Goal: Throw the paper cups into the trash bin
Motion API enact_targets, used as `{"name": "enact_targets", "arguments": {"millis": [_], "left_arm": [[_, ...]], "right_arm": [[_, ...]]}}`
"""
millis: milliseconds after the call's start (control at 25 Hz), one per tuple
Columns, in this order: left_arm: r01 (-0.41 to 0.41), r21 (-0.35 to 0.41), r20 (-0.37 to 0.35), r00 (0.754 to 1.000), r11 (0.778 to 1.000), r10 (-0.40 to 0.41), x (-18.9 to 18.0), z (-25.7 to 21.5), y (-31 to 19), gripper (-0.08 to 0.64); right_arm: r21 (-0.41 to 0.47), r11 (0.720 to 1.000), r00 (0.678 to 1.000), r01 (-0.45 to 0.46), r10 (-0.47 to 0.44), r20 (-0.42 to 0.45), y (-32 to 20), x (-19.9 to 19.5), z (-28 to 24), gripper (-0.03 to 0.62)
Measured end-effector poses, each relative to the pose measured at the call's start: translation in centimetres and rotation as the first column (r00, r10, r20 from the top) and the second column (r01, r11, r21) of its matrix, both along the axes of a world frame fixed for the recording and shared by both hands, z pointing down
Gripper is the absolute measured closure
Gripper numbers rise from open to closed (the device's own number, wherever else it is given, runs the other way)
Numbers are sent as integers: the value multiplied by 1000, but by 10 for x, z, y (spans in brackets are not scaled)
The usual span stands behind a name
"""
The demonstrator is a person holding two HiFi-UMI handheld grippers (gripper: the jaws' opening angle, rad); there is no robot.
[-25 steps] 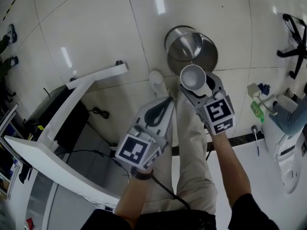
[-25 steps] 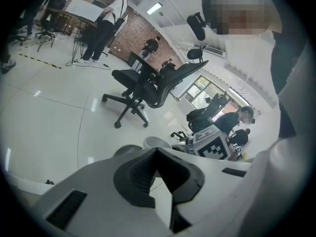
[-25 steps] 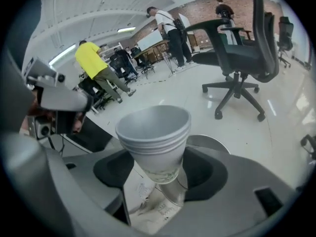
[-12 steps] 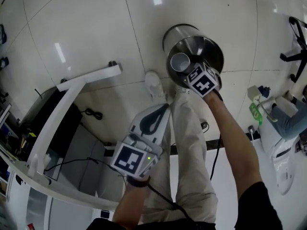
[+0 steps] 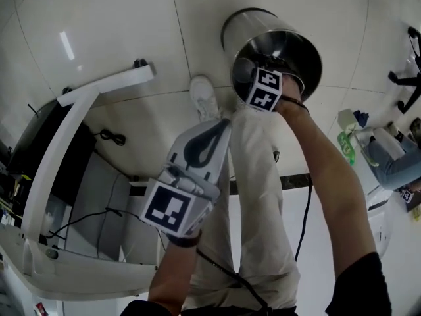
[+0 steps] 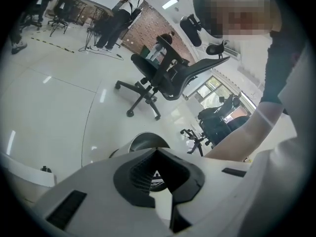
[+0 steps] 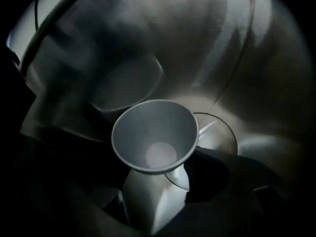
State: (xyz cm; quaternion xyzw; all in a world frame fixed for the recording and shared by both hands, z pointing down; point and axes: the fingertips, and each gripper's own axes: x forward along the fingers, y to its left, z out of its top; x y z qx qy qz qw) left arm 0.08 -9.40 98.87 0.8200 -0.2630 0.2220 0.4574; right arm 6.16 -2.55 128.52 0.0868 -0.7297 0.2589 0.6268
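Tile floor (image 5: pixel 99 18) | trash bin (image 5: pixel 299 48): right gripper (image 7: pixel 170 174) inside, clamping paper cup (image 7: pixel 155 136)

no readable text — none anywhere

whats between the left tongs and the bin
Head view: a short stretch of floor separates the left tongs from the bin, with the person's shoe and trouser leg on either side.

Head view steeply above trash bin (image 5: pixel 293 48), right gripper view close inside it
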Motion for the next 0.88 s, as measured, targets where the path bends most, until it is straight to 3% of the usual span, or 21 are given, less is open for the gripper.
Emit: {"name": "enact_targets", "arguments": {"millis": [80, 560, 760, 880], "left_arm": [[25, 2, -3, 1000, 1000, -25, -4, 4, -3, 546], [38, 14, -43, 998, 999, -37, -14, 14, -2, 546], [26, 15, -27, 999, 1000, -25, -19, 7, -2, 546], [26, 31, -16, 1000, 999, -26, -21, -4, -9, 546]], "right_arm": [[5, 1000, 1000, 4, -4, 16, -2, -1, 9, 267], [-40, 979, 978, -202, 204, 45, -7, -2, 48, 259], [-8, 971, 971, -241, 241, 0, -16, 6, 35, 230], [22, 949, 949, -315, 316, -7, -21, 14, 19, 230]]}}
